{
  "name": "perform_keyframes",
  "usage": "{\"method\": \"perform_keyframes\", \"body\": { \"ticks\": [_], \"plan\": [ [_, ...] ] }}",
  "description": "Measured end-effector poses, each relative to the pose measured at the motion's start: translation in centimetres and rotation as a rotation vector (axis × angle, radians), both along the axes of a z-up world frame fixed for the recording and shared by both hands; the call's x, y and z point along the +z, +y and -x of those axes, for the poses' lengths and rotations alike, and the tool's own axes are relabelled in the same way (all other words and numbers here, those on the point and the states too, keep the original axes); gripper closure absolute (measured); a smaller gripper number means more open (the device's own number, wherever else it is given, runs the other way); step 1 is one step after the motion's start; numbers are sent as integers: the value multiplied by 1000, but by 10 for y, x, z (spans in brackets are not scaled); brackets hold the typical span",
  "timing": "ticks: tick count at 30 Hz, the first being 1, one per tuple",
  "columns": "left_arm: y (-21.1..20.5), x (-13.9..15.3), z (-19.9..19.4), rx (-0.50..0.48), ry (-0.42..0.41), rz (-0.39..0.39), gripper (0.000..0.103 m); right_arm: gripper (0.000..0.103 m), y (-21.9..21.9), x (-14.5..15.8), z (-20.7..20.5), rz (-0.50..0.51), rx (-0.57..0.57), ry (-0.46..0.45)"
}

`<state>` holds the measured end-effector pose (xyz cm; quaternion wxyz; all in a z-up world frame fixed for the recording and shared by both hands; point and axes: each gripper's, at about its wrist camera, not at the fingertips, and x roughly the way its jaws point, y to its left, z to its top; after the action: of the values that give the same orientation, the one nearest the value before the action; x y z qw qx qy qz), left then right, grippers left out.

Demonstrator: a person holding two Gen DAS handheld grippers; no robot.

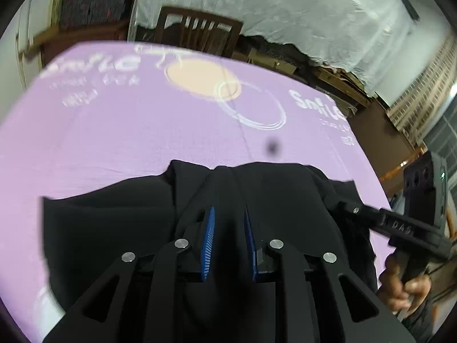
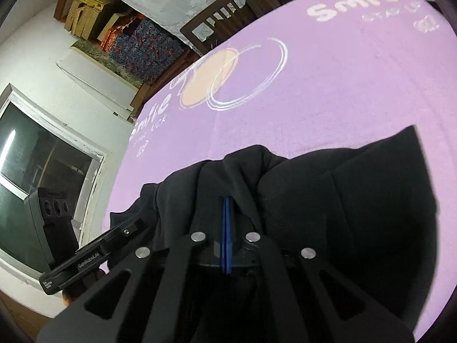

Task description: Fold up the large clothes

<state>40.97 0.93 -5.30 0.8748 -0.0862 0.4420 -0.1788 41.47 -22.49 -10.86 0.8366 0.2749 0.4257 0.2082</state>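
A large black garment lies bunched on a purple printed cloth that covers the table. My left gripper hangs over the garment with its blue pads apart; black fabric shows between them. My right gripper has its blue pads pressed together on a fold of the black garment, which drapes over its fingers. The right gripper also shows in the left wrist view at the garment's right edge. The left gripper shows in the right wrist view at the garment's left edge.
A dark wooden chair stands at the table's far edge, also seen in the right wrist view. White sheeting hangs behind it. A window and a dark box with round holes stand left of the table.
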Motion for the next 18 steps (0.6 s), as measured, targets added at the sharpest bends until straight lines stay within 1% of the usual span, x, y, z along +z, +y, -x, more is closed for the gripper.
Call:
{"method": "perform_keyframes", "body": {
  "ticks": [2, 4, 9, 10, 11, 13, 14, 16, 17, 18],
  "plan": [
    [2, 11, 23, -36, -17, 3, 80, 98, 3, 14, 15, 12, 20, -32],
    [3, 16, 44, -64, -22, 16, 75, 98, 9, 24, 36, -4, 60, -50],
    [3, 9, 93, -125, -11, 26, 73, 98, 35, 40, 94, -24, 179, -90],
    [2, 4, 102, -138, -5, 23, 70, 98, 39, 39, 104, -26, 197, -91],
    [2, 0, 107, -142, -3, 14, 68, 98, 44, 37, 116, -27, 219, -87],
    [1, -12, 112, -137, 5, -18, 67, 98, 50, 31, 127, -22, 238, -69],
    [2, -17, 113, -133, 16, -20, 67, 98, 52, 26, 131, -14, 244, -56],
    [6, -26, 112, -119, 39, -16, 60, 99, 51, 12, 136, 7, 237, -22],
    [8, -29, 111, -110, 50, -20, 60, 102, 47, 7, 138, 14, 230, -9],
    [11, -35, 108, -113, 72, -2, 60, 103, 44, 2, 138, 16, 223, 2]
  ]
}}
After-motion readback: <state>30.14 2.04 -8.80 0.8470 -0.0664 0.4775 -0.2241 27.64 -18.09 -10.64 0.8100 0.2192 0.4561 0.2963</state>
